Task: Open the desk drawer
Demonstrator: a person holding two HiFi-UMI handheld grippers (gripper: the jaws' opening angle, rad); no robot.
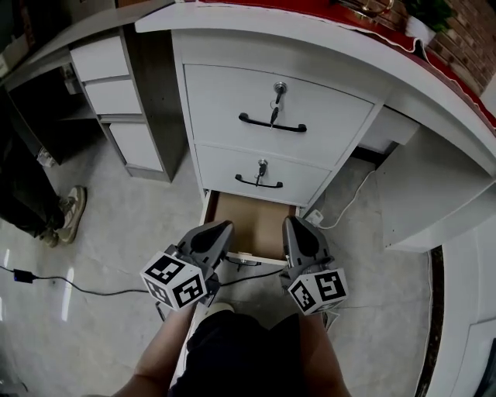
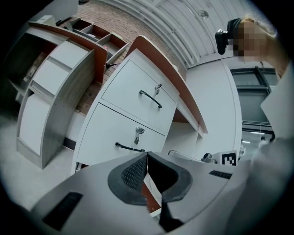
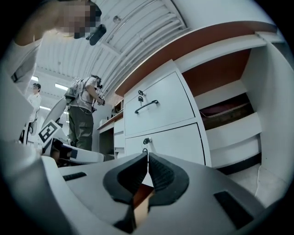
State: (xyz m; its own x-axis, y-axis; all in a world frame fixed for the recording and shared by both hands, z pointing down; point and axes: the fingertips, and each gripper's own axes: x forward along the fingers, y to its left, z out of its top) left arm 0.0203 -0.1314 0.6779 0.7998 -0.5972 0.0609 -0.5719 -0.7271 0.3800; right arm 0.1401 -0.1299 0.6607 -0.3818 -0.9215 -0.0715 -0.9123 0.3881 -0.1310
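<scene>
Beneath the middle drawer (image 1: 225, 167), the bottom drawer (image 1: 252, 221) stands pulled out; we judge the opening done. Our left gripper (image 1: 222, 230) and right gripper (image 1: 293, 226), both closed and empty, hover near its front.

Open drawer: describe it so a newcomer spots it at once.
Under the curved white desk stands a stack of three drawers. The open drawer is the bottom one, pulled out with its bare brown inside showing. The top drawer and middle drawer above it are shut, each with a black handle and a key.
</scene>
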